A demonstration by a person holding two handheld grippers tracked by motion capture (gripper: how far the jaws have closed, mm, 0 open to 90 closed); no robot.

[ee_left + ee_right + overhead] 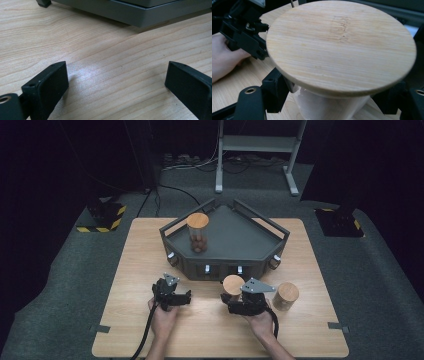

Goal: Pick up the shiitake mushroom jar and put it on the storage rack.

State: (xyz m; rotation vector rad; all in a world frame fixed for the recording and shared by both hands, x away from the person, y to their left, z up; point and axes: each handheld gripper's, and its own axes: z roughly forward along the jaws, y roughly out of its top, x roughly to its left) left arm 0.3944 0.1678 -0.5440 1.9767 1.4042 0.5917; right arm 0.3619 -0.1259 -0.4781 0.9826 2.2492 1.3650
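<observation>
Near the table's [125, 270] front edge, the right gripper [332, 100] clamps a bamboo-lidded jar [339, 47] below its lid; the glass body looks rigid, slippery and breakable. The left gripper [117, 82] rests with jaws apart, empty.

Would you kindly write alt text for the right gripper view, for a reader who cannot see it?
A jar's round wooden lid takes up most of the picture, with the right gripper's black jaws shut on the pale jar beneath it. At the left, over the wooden table, a hand holds the other gripper.
</observation>
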